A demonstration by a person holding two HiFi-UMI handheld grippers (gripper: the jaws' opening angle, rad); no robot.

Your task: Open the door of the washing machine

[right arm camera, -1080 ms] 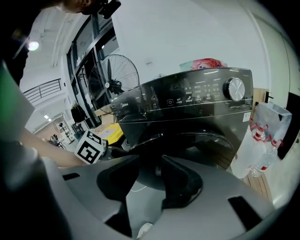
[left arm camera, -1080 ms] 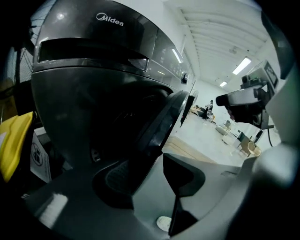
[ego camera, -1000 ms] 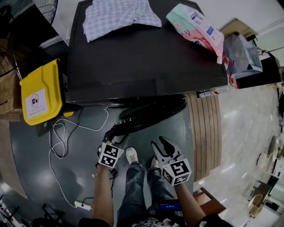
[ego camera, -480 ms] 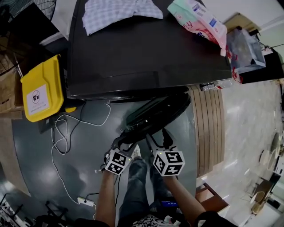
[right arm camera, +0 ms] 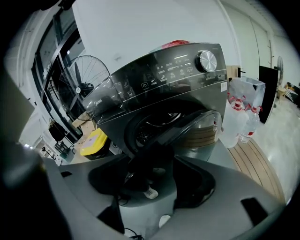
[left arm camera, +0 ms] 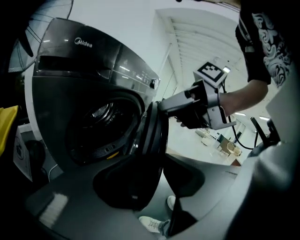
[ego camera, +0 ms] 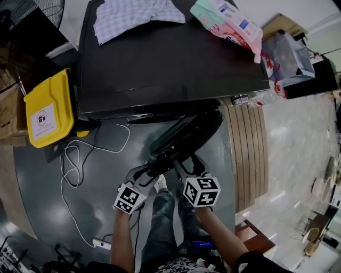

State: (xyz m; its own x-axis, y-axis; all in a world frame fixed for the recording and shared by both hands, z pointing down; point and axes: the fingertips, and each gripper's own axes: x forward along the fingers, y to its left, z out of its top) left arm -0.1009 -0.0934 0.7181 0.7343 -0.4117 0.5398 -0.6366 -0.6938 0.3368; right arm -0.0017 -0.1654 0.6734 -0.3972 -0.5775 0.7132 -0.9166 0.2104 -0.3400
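Note:
The dark front-loading washing machine (ego camera: 170, 64) stands at the top of the head view. Its round door (ego camera: 186, 138) is swung partly out, and the drum (left arm camera: 98, 117) shows behind it. My left gripper (ego camera: 143, 171) is at the door's free end. The door's rim (left arm camera: 152, 136) lies between its jaws, which grip it while easing open. My right gripper (ego camera: 186, 162) is just right of it with its jaws wide open, and its fingertips (left arm camera: 164, 104) reach the top of the rim. In the right gripper view, the door (right arm camera: 197, 126) runs down toward its spread jaws.
A yellow bin (ego camera: 47, 109) stands left of the machine, with a white cable (ego camera: 69, 176) and power strip (ego camera: 101, 244) on the floor. A checked cloth (ego camera: 136, 16) and a packet (ego camera: 226, 21) lie on top. Bagged bottles (ego camera: 285, 58) and wooden slats (ego camera: 248, 154) are right. My shoe (ego camera: 159, 184) is under the grippers.
The door has swung further out from the machine. My left gripper drew back with the door's end. The right gripper spread its jaws wide and closed in on the rim.

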